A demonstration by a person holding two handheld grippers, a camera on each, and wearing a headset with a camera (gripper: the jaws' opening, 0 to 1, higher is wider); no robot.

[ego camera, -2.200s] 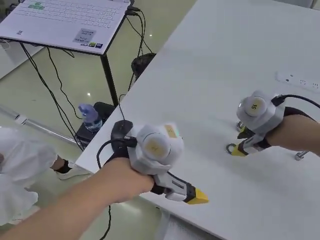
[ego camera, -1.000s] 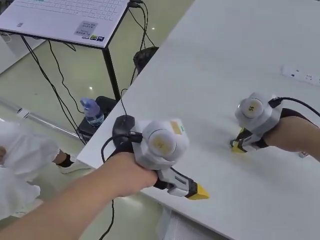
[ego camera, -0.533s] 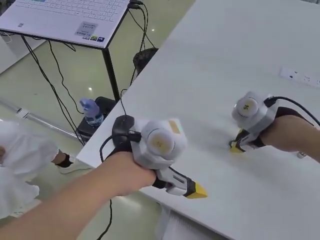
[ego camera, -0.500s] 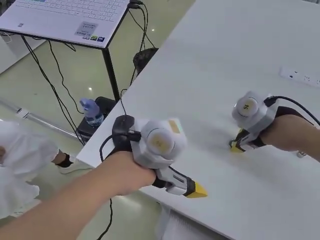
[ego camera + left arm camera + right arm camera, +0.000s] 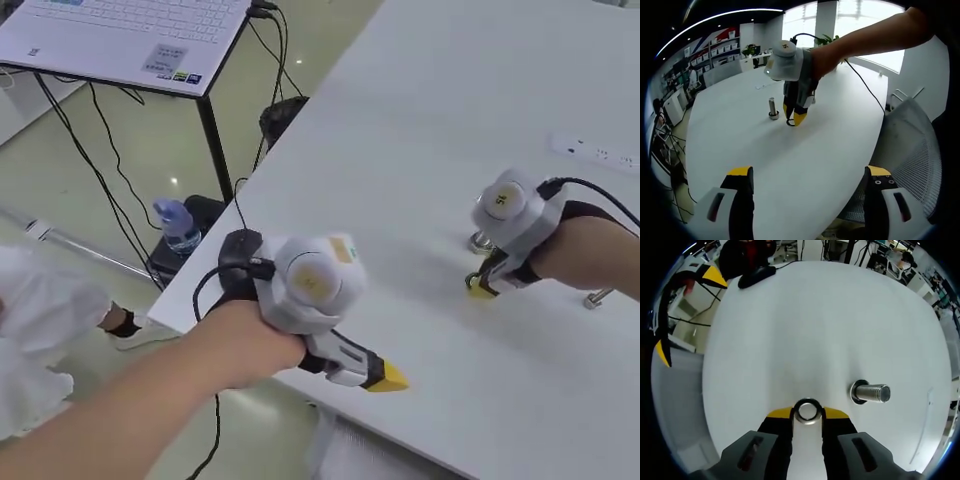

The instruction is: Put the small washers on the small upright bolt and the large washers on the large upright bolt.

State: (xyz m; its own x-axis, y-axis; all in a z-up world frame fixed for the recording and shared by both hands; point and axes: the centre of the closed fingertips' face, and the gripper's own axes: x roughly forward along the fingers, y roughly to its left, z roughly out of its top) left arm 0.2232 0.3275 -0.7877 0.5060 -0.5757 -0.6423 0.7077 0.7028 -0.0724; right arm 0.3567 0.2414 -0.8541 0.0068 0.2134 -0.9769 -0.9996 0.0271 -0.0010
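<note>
Left tool (image 5: 808, 175): it is hanging over the near edge of the worktop (image 5: 430, 130), jaws spread wide with nothing between them; I'm reading that as parked clear, leaving the work to the other hand

Right tool (image 5: 483, 289): it is pointing down at the worktop, well apart from the left tool; its yellow tips are pinching a washer (image 5: 808, 401) by the rim on both sides, so the hole is staying free for threading over a shaft

Washer, the look: a bright silver ring with a plain round bore; in the right gripper view it is facing the camera flat, while in the left gripper view it is dangling from the tips close above the surface; whether it is touching the worktop, I cannot tell

Large bolt (image 5: 871, 392): it is standing upright on its head just beside the held washer, ridged metal shaft pointing up; the ring's bore is looking roughly a match for that shaft, so I'm judging this a large washer bound for it

Small bolt (image 5: 597, 298): a thinner upright pin, standing on the worktop beyond the right forearm, apart from the large one
</note>
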